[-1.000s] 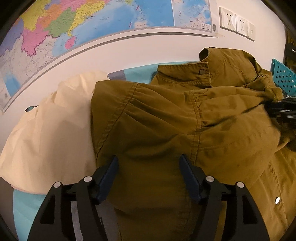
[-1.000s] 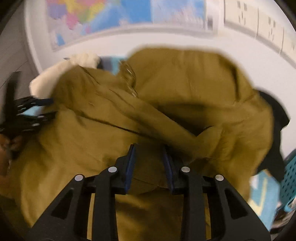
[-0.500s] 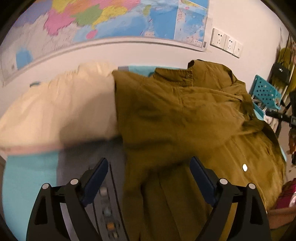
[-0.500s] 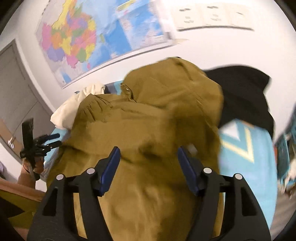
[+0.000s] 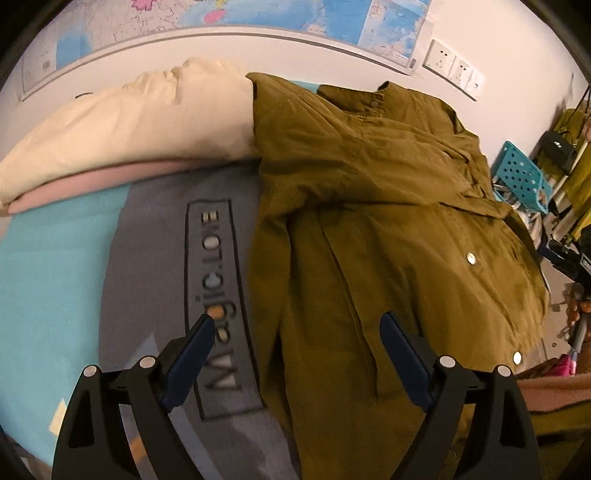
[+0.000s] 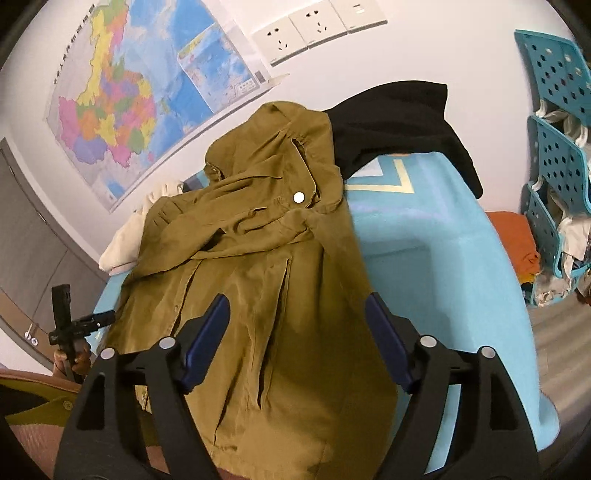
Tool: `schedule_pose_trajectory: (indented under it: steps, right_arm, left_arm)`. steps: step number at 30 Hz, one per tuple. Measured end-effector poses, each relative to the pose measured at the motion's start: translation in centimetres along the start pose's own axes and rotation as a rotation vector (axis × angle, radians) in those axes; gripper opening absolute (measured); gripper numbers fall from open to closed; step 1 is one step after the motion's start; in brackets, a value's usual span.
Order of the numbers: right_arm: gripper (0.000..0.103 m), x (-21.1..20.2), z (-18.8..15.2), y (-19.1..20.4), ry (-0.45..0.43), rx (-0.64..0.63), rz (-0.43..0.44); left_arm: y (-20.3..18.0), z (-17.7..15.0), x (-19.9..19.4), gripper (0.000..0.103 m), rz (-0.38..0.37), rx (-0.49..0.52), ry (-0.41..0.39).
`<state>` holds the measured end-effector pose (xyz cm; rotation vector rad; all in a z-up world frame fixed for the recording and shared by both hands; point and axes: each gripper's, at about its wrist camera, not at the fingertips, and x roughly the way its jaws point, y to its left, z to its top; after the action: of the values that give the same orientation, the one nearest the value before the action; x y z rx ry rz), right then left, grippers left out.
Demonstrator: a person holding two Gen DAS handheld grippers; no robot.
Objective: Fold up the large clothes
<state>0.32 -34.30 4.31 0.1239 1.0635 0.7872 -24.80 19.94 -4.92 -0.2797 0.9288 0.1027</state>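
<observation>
The olive jacket (image 6: pixel 258 266) lies lengthwise ahead of both grippers, collar far, hem near. The left gripper (image 5: pixel 297 349) gapes empty; the right gripper (image 6: pixel 295 321), jaws just widening, grips nothing.

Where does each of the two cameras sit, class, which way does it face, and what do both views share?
Left wrist: sits on the left claw, faces down past its open fingers at the olive jacket, cream bundle and grey mat; the right claw shows at the right edge.
Right wrist: sits on the right claw, faces down over the jacket towards the black garment; the left claw and a hand show at left.
Shared: jacket, wall map, sockets.
</observation>
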Motion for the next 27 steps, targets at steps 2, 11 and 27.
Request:
schedule_pose_trajectory:
  steps: [2,11,27]
  right_arm:
    - [0.076,-0.3,-0.3,-0.2,-0.005,0.005,0.012]
    - [0.084,-1.8,-1.8,-2.2,-0.015,0.062,-0.033]
    - [0.014,1.3,-4.5,-0.9,0.094,0.035,0.154]
  left_arm:
    - [-0.3,-0.5,-0.1,0.087,-0.017,0.006,0.014]
    - [-1.2,-2.5,0.2,0.094,-0.117,0.012,0.056]
    - [-2.2,-4.3,-0.5,0.048,-0.268,-0.026,0.075]
